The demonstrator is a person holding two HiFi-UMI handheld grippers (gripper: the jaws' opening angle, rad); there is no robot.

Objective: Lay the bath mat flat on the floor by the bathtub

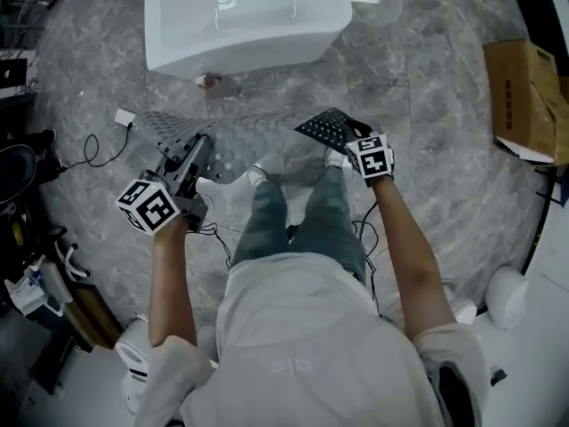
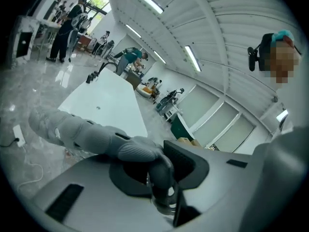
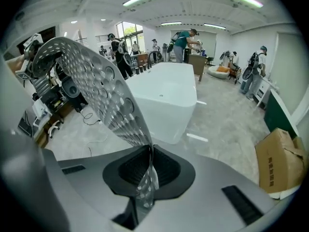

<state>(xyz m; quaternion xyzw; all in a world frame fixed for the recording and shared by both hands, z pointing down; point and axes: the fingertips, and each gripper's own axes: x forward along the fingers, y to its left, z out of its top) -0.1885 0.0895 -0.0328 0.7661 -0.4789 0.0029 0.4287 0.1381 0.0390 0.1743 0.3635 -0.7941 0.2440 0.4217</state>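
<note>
On the near side of the bathtub (image 1: 244,16), the bath mat (image 1: 227,149) was held up, its ends pinched tight by the left hand-held gripper (image 1: 197,145) and right hand-held gripper (image 1: 348,139); laying flat on the floor (image 1: 444,149) was not yet done.

I wear a white short-sleeved T-shirt (image 1: 311,327), faded blue-grey jeans (image 1: 298,225) and white shoes (image 1: 256,177). My left gripper (image 1: 201,142) is dark grey, with a white cube of black square markers (image 1: 148,206) at its near end. My right gripper (image 1: 345,137) bears a like cube. From both trail thin black cables (image 1: 219,237). Up close, each has pale grey shells and black ribbed pads (image 3: 169,167).
</note>
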